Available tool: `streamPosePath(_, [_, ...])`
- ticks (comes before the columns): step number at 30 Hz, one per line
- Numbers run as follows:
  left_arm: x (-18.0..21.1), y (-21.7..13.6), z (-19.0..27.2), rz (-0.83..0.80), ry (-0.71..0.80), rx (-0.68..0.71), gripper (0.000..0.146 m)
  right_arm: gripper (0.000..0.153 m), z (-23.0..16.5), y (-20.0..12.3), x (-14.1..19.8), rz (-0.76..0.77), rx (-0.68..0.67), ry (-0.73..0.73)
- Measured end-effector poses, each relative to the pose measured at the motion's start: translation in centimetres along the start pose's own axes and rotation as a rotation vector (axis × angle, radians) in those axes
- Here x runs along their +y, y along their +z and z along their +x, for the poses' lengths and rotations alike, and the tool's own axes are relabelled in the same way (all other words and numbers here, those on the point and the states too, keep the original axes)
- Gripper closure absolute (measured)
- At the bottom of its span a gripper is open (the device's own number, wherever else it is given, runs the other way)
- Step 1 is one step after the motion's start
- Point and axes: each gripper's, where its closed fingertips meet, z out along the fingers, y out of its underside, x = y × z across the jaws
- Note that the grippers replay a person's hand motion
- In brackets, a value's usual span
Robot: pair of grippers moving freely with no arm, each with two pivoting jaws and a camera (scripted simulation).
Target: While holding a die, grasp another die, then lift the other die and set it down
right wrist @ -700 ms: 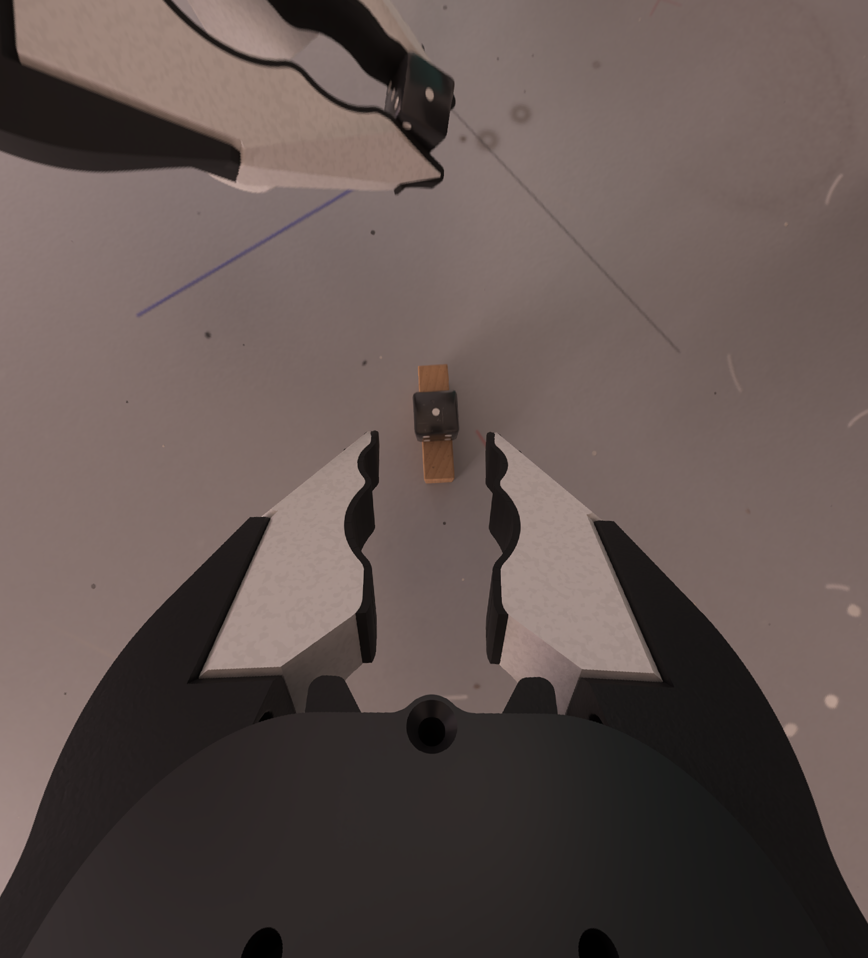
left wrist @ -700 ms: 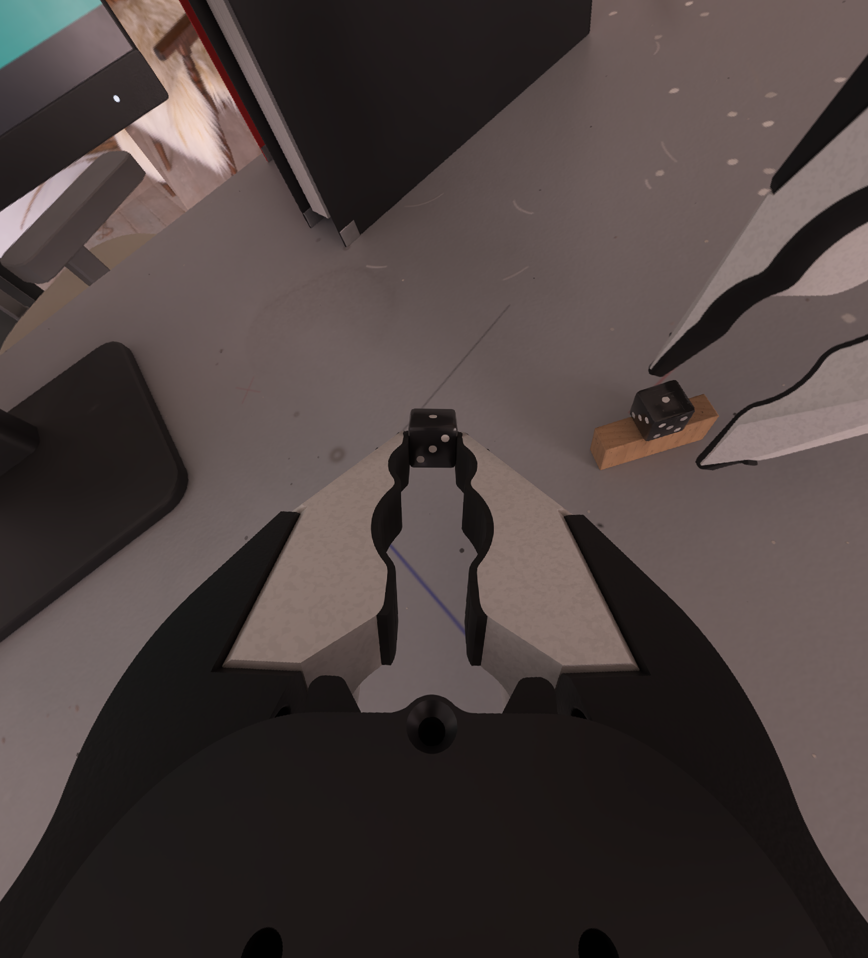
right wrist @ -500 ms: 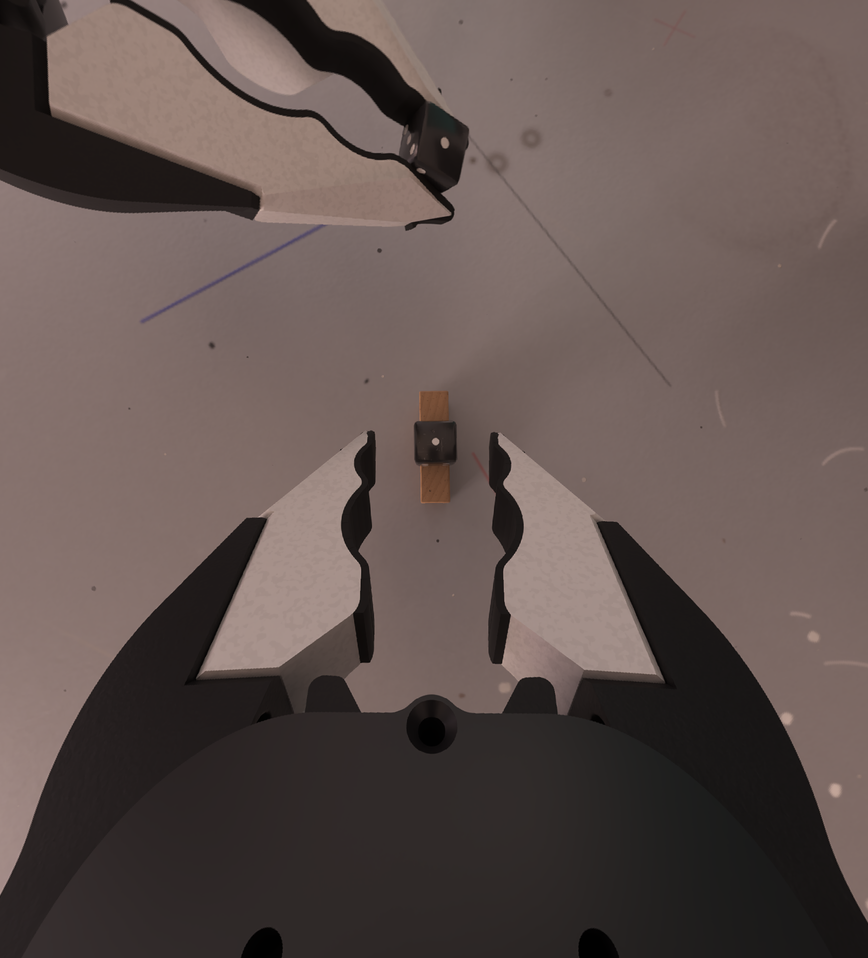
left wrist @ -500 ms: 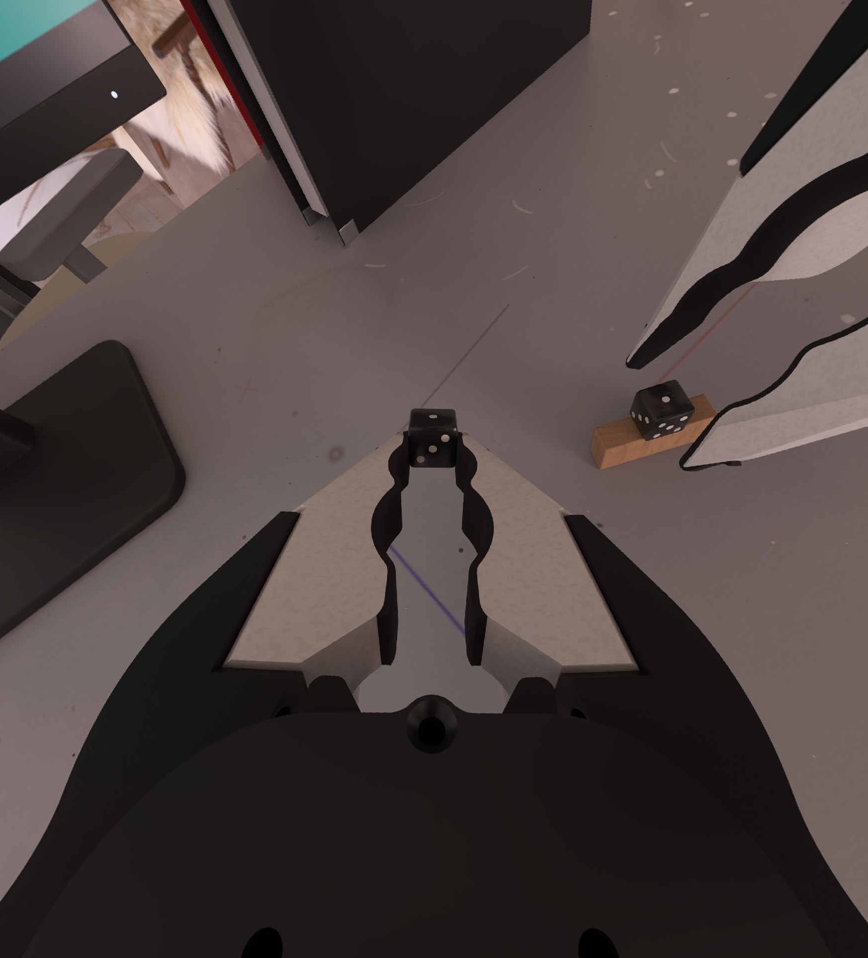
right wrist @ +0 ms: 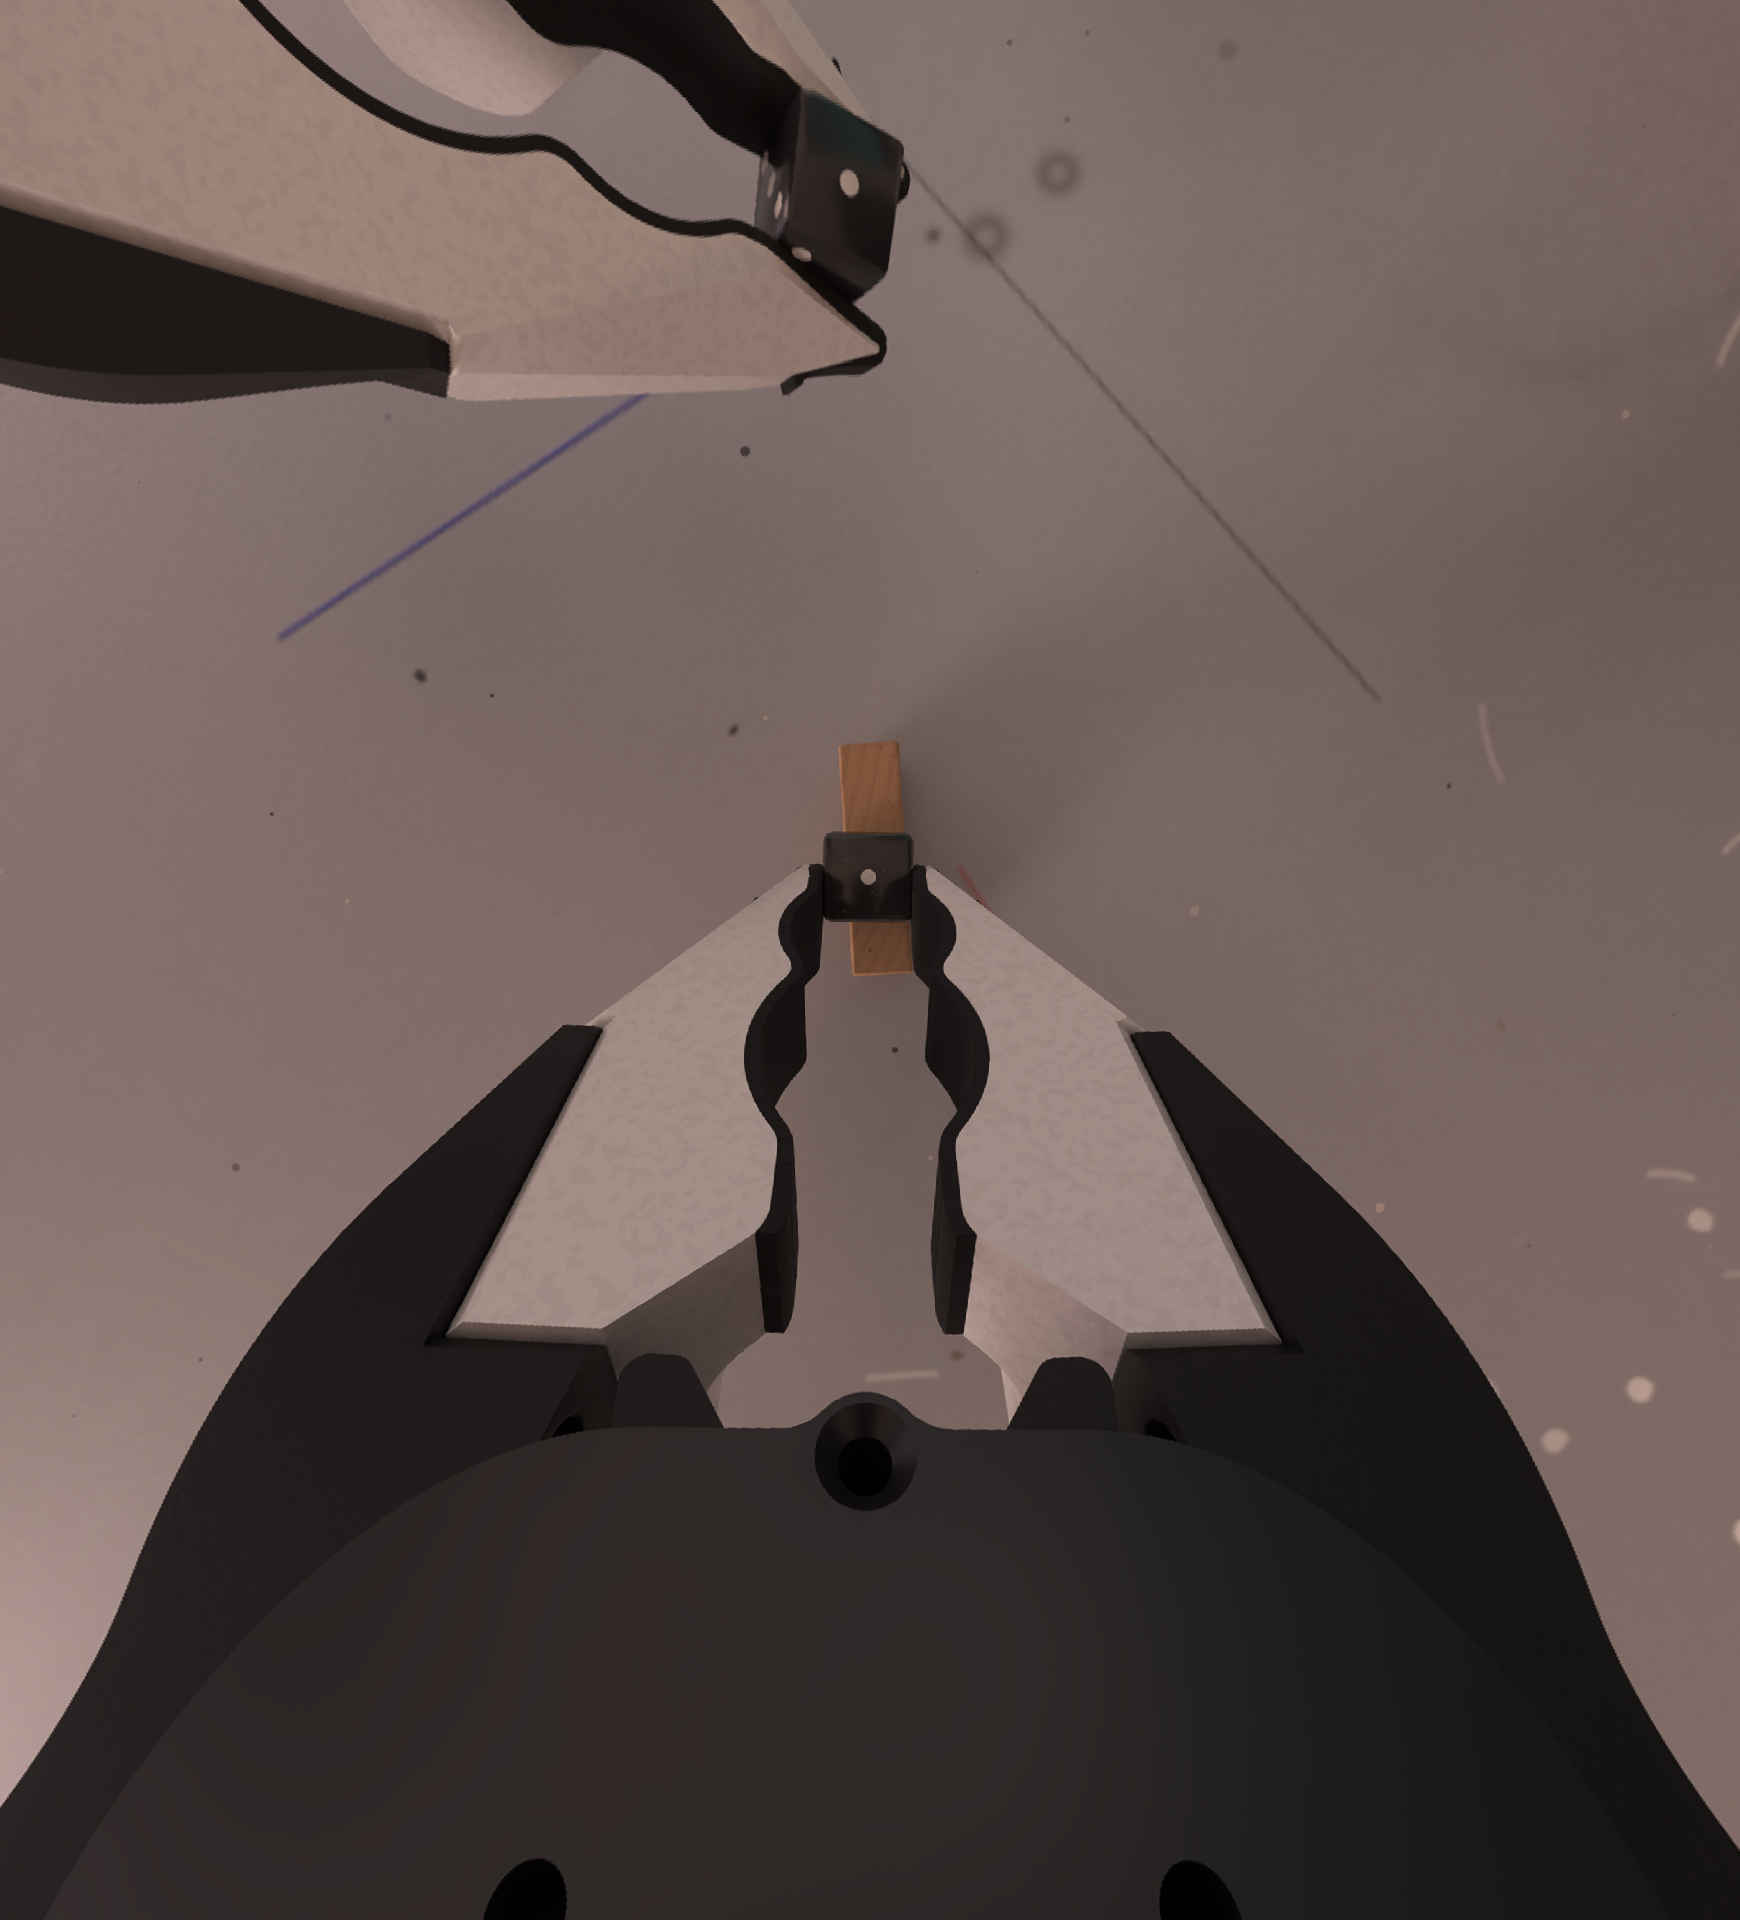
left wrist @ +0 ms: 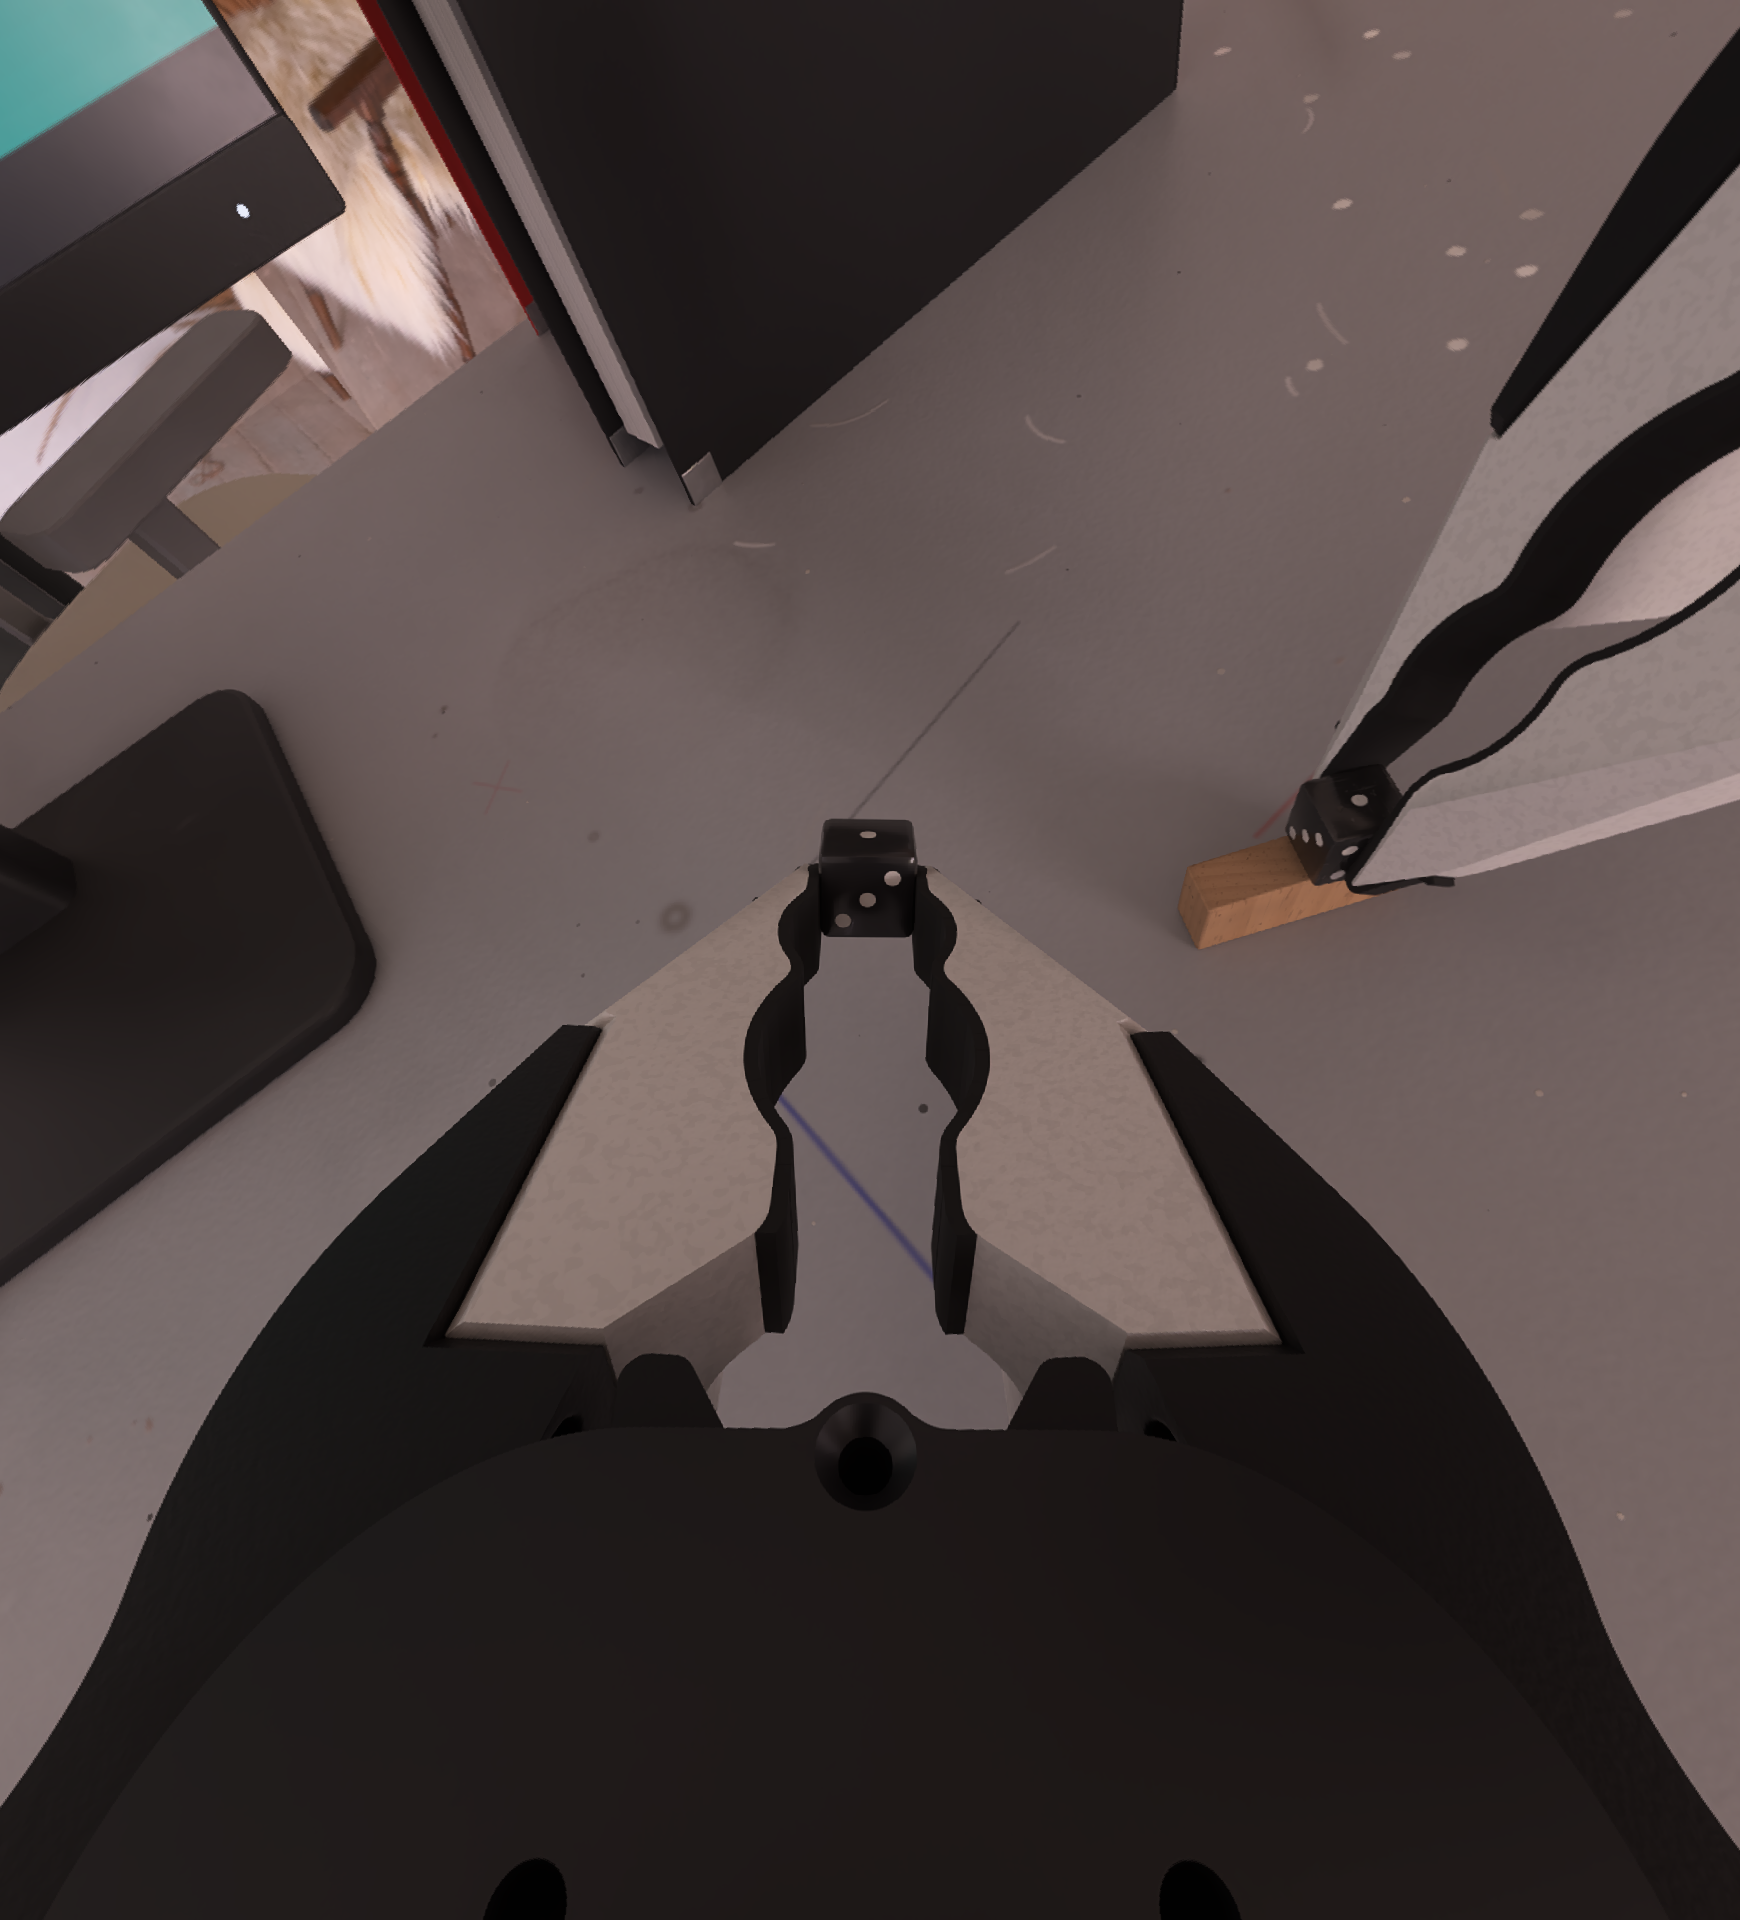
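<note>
Since a moment ago, right tongs (right wrist: 866,894) have closed around the second die (right wrist: 867,879) on its wooden block (right wrist: 871,787). Left tongs (left wrist: 866,883) grip the first die (left wrist: 867,879) above the table (left wrist: 1468,1143). Lift straight up, keeping both clenched.

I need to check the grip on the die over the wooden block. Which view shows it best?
The right wrist view: the die sits centred between the right gripper fingertips above the wooden block. The left wrist view shows it at the side, partly hidden.
</note>
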Motion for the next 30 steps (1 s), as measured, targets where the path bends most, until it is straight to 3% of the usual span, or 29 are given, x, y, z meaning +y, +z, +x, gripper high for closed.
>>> streamPosePath(30, [-0.36,-0.29,-0.02,0.011,0.003,-0.003,0.13,0.136,-0.13,-0.1,0.47,-0.009,0.093,0.061])
